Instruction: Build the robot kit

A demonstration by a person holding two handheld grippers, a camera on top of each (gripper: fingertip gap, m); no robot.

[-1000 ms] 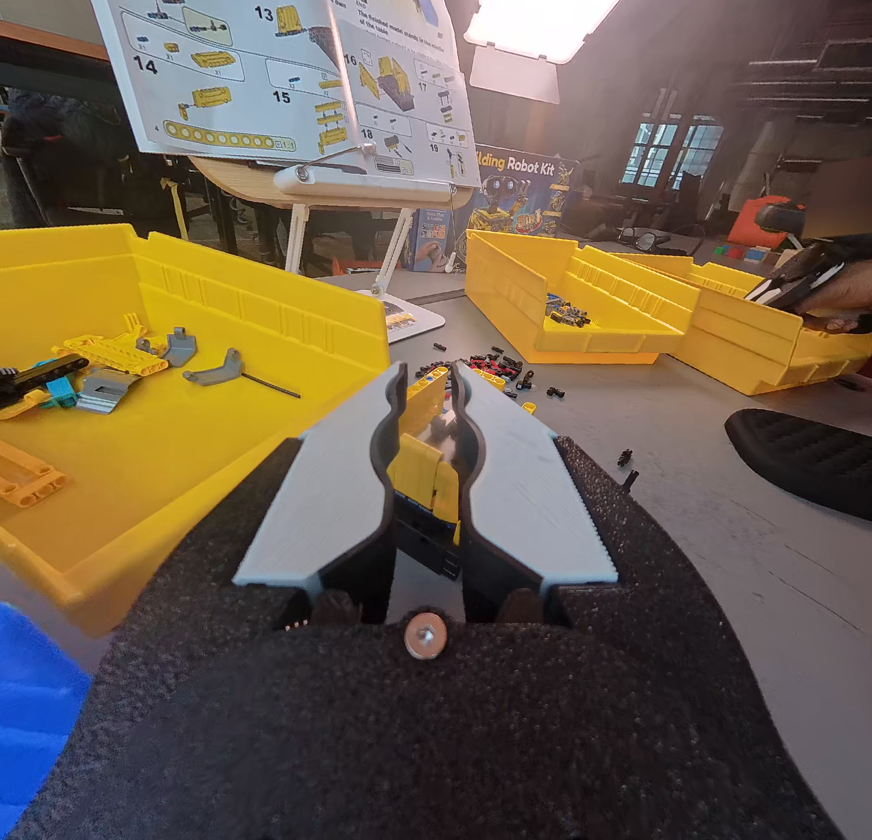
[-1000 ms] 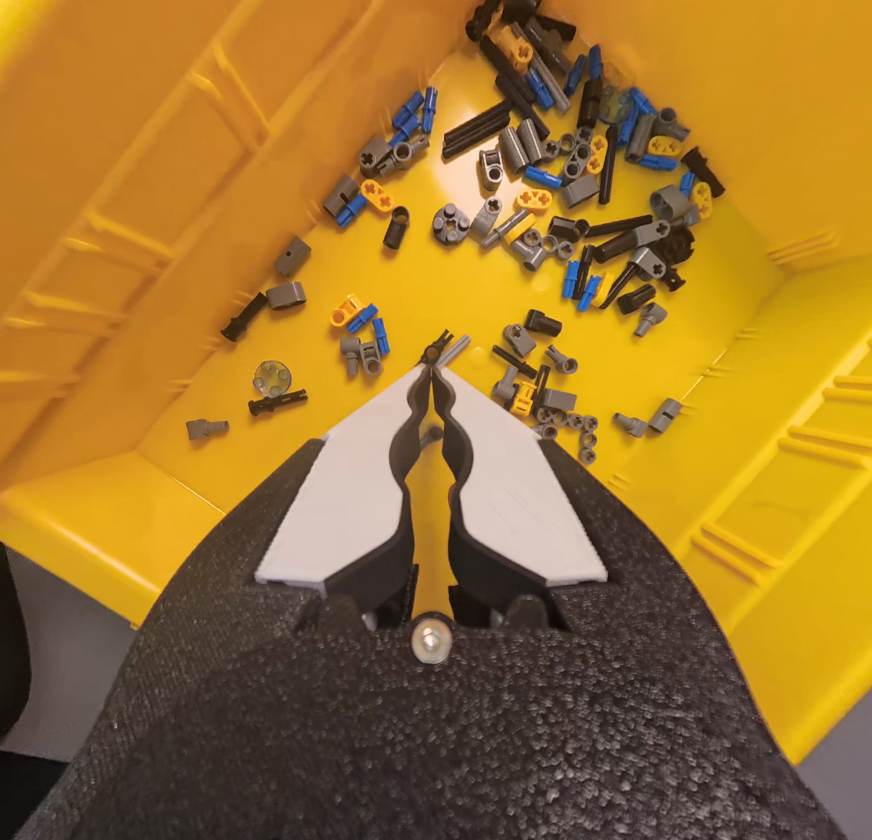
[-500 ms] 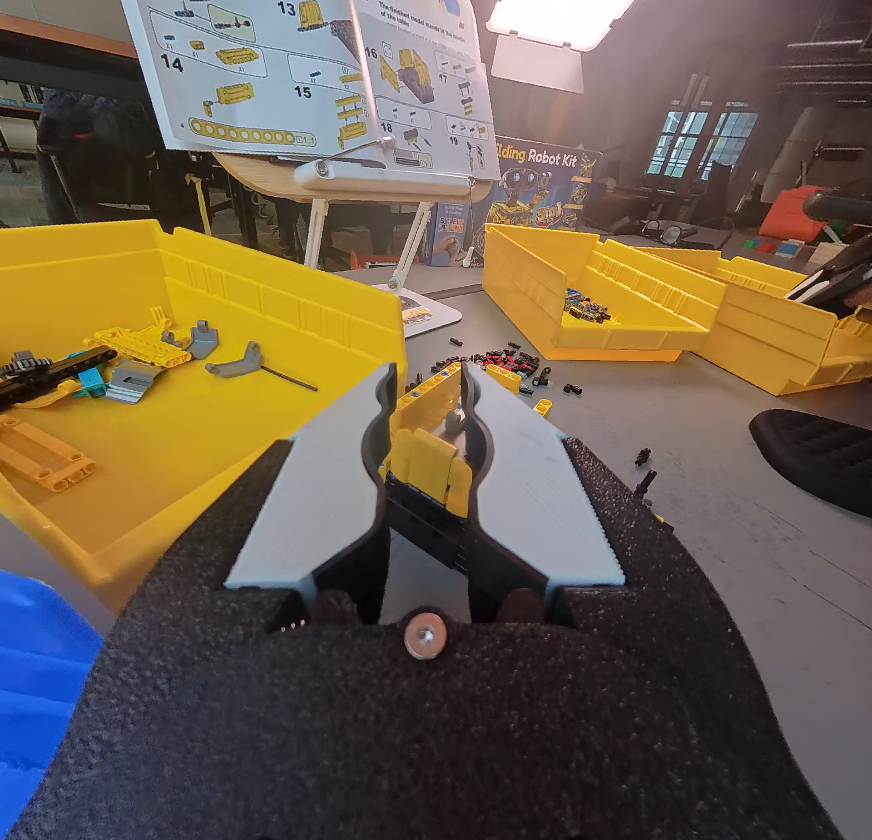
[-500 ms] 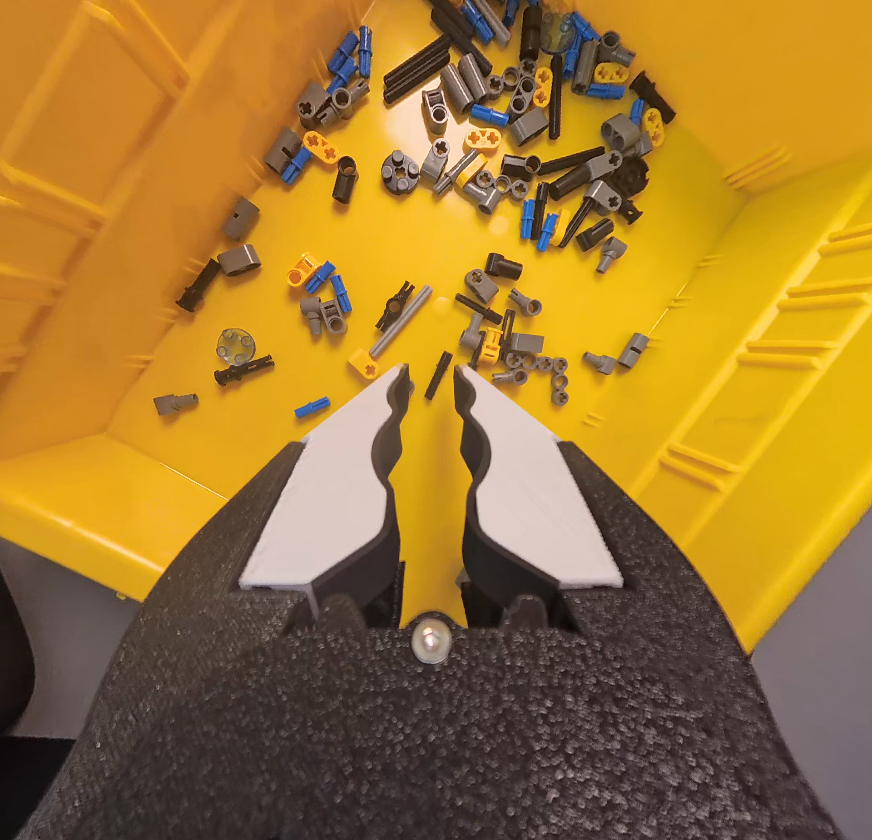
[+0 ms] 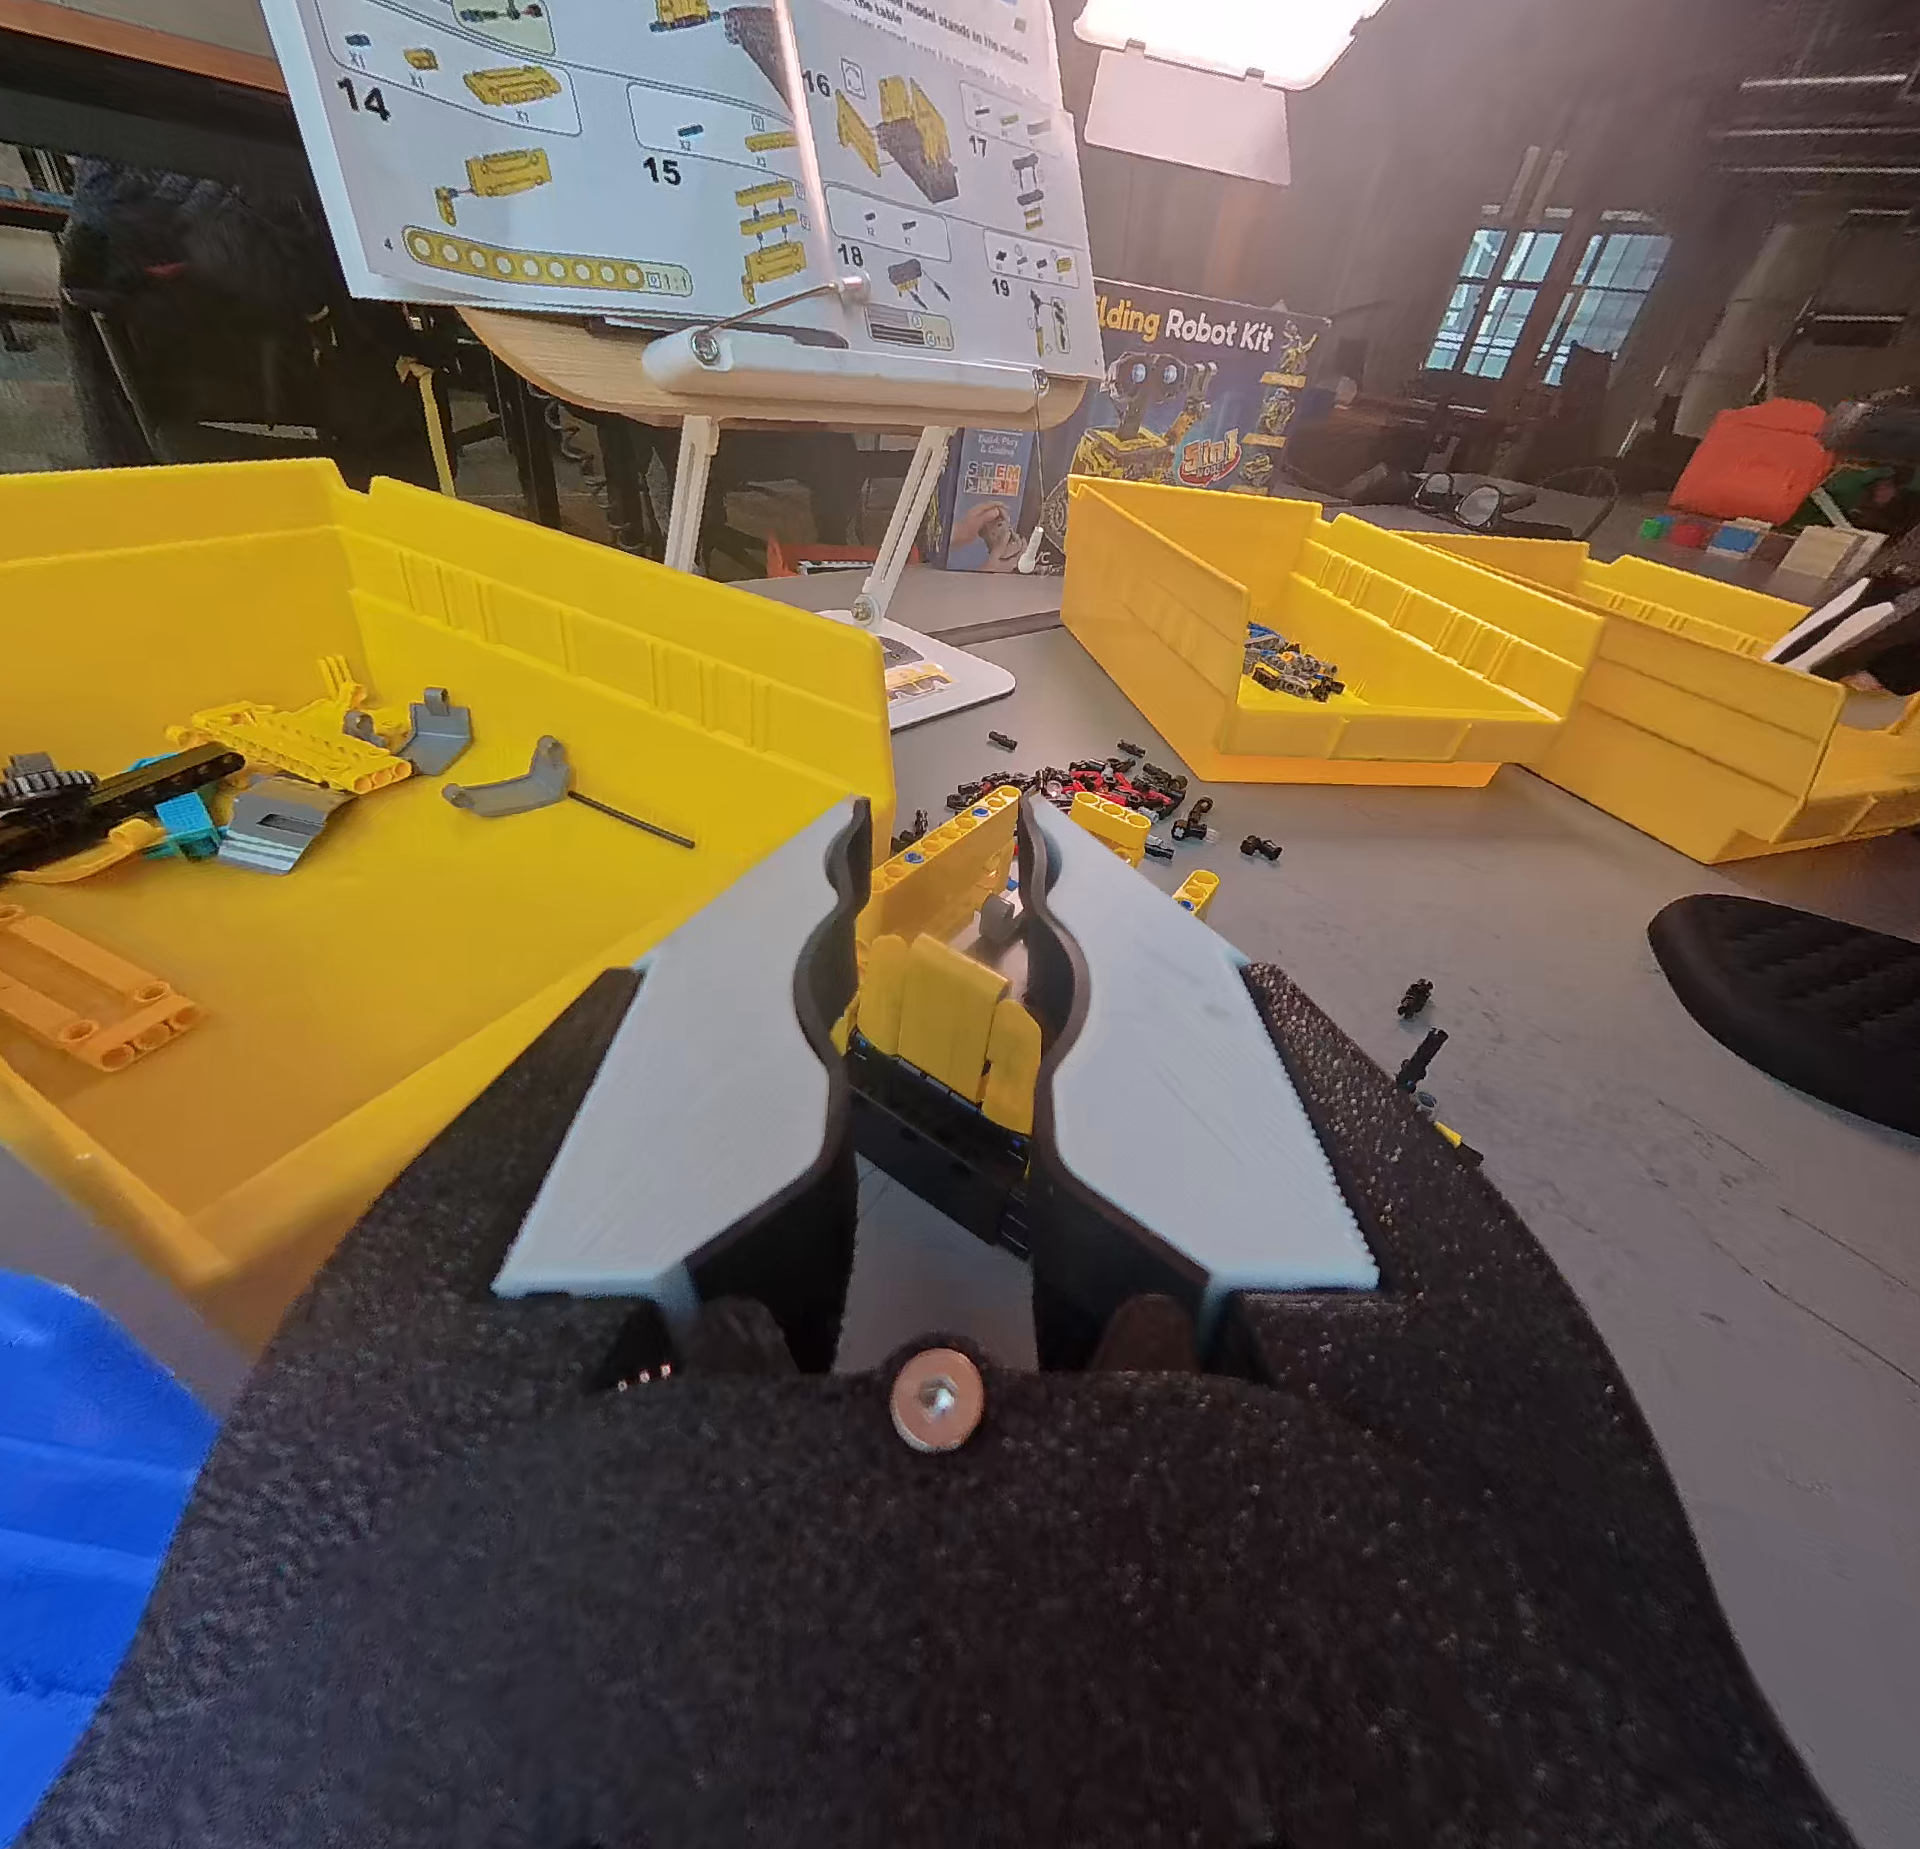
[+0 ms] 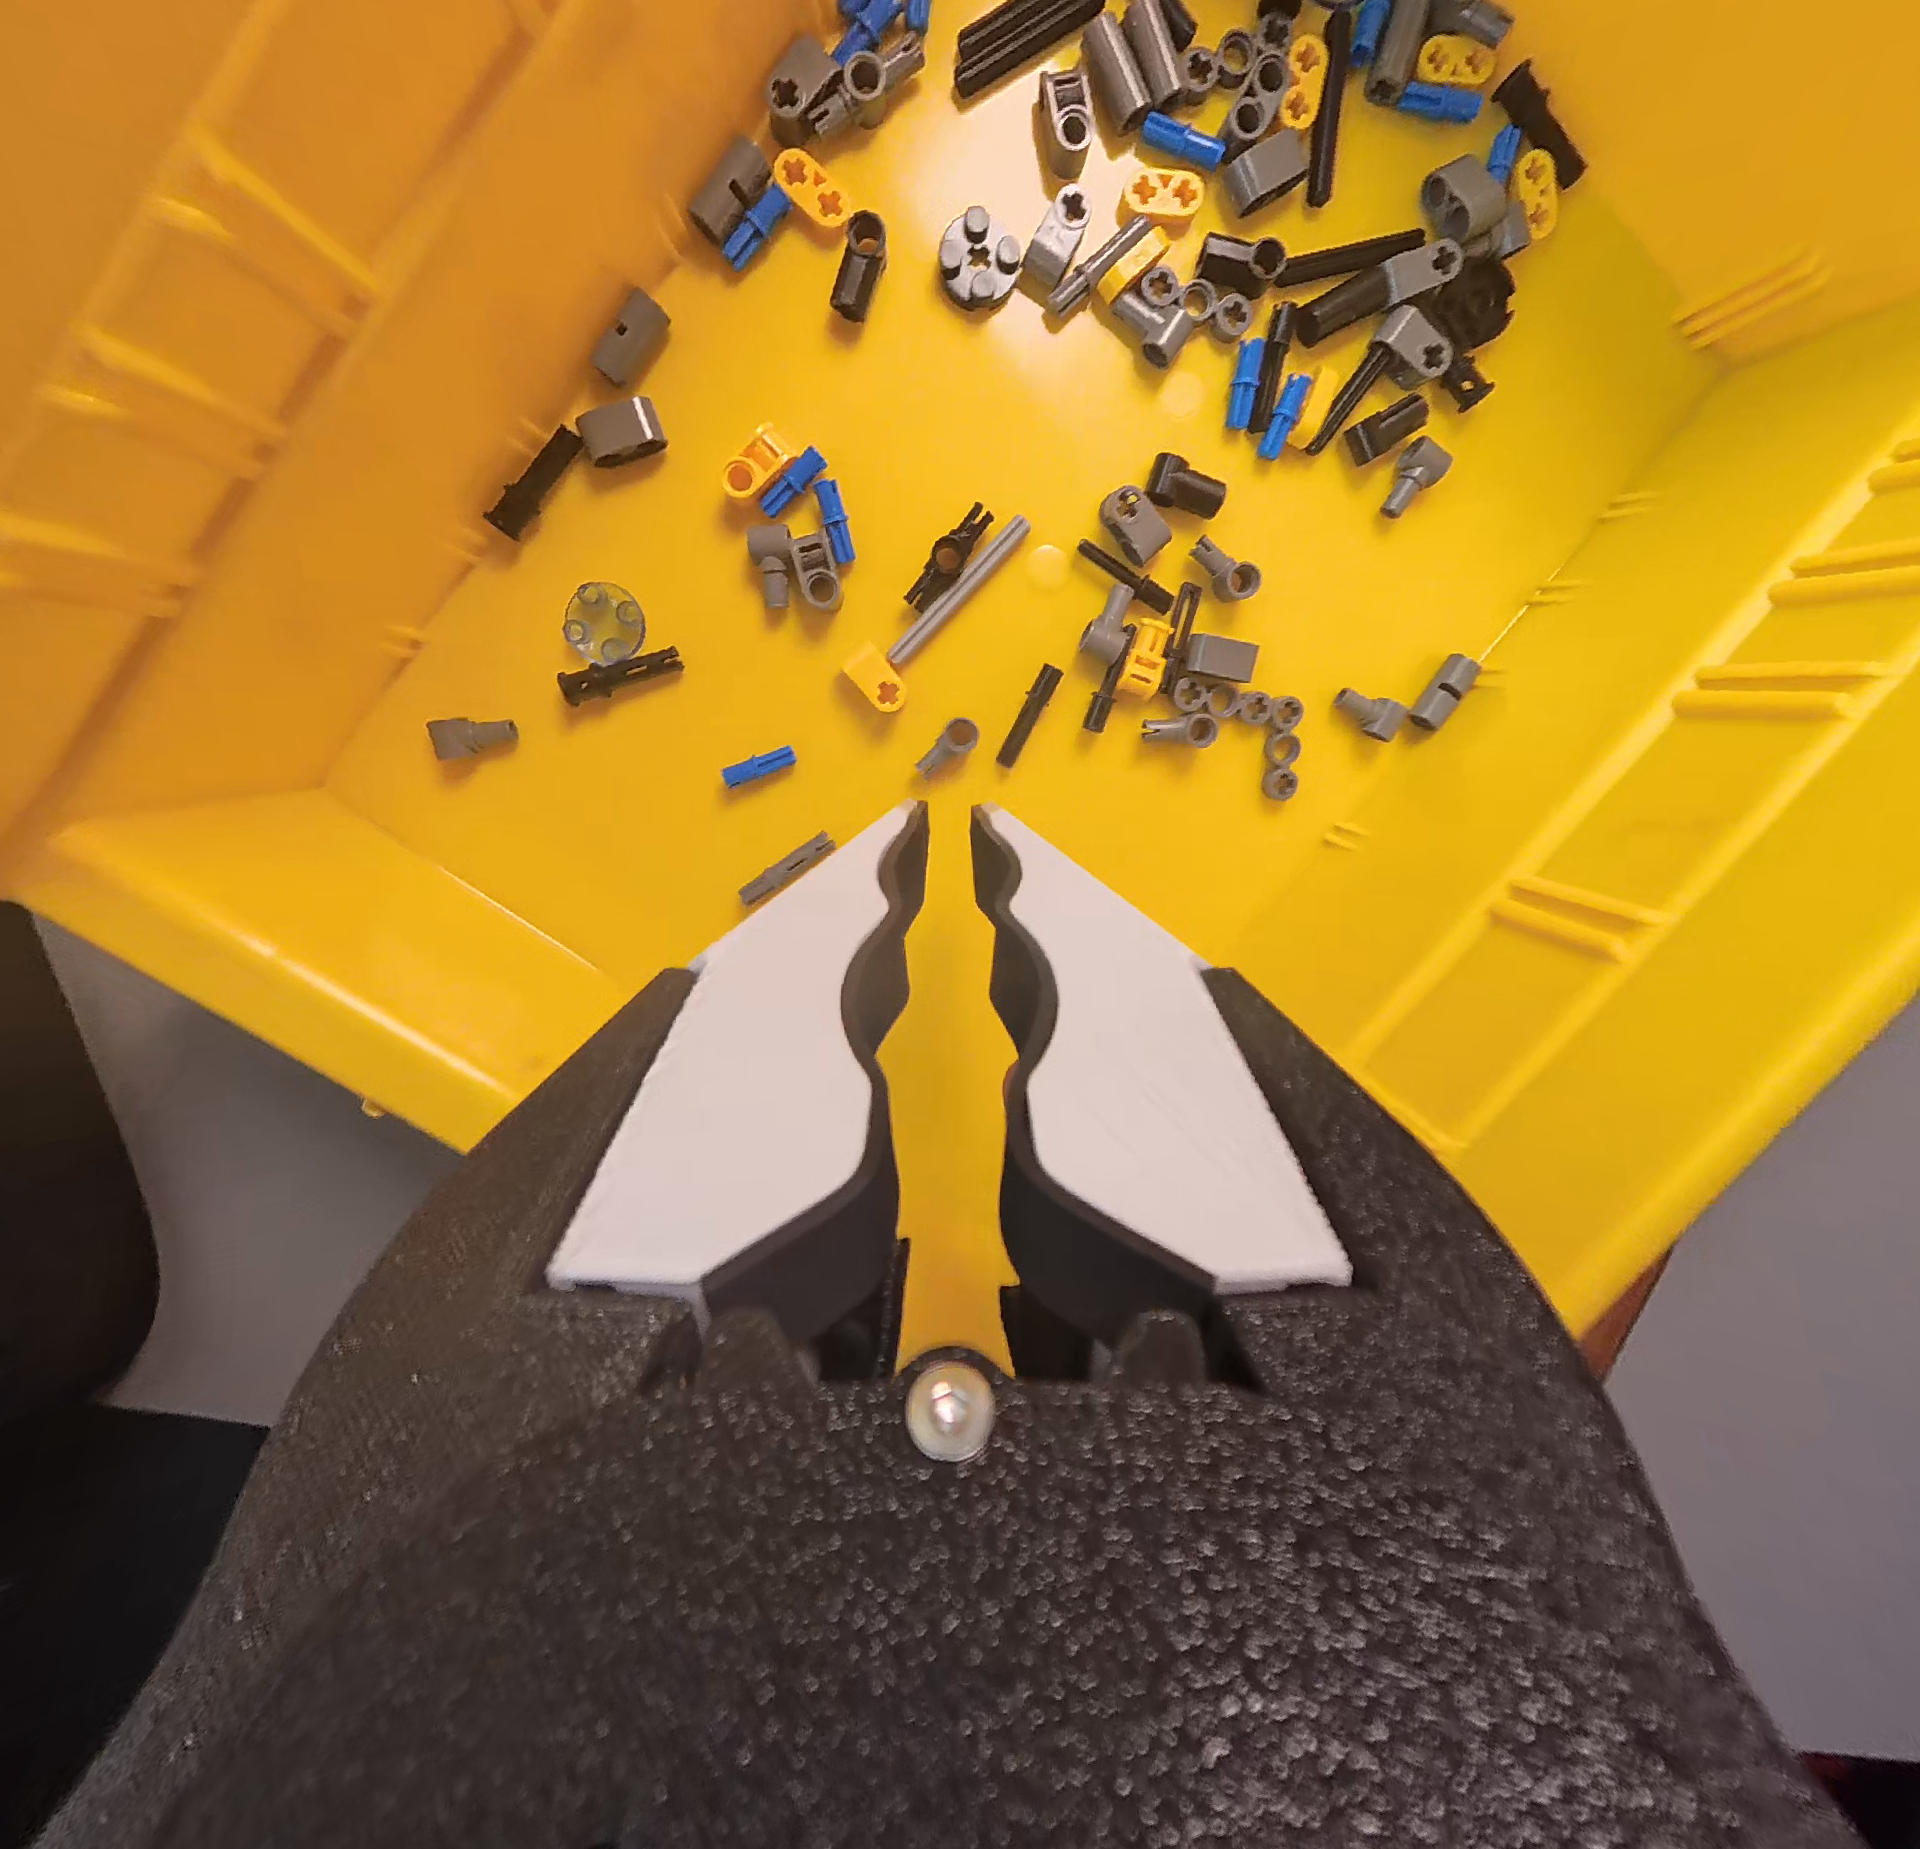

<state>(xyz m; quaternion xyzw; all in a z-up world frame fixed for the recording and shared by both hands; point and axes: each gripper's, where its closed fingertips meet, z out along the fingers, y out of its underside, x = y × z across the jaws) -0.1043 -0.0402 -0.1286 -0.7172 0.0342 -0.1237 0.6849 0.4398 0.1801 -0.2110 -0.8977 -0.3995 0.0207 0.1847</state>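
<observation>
My left gripper [image 5: 940,833] is shut on a yellow and black brick assembly [image 5: 951,1010] and holds it just over the grey table, beside a large yellow bin [image 5: 623,636]. My right gripper [image 6: 948,814] hangs over another yellow bin [image 6: 312,241] of small parts. Its jaws stand a narrow gap apart with nothing between them. Just beyond its tips lie a grey connector [image 6: 951,745], a black pin [image 6: 1029,713] and a grey axle with a yellow end piece [image 6: 956,594]. A grey pin [image 6: 787,867] lies by its left finger. It also shows far right in the left wrist view [image 5: 1829,625].
An instruction booklet on a white stand [image 5: 623,137] rises behind the left bin, which holds yellow beams and grey parts [image 5: 301,750]. Loose pins [image 5: 1081,781] lie on the table. Two more yellow bins [image 5: 1351,719], a kit box [image 5: 1195,397], a black pad [image 5: 1808,999] and something blue [image 5: 83,1487] are around. Across from one pair of fingers to the other is roughly 60 cm.
My right gripper was shut low among the parts, opened, drew back from the bin floor, and its jaws have narrowed again. My left gripper shifted slightly, still holding the assembly.
</observation>
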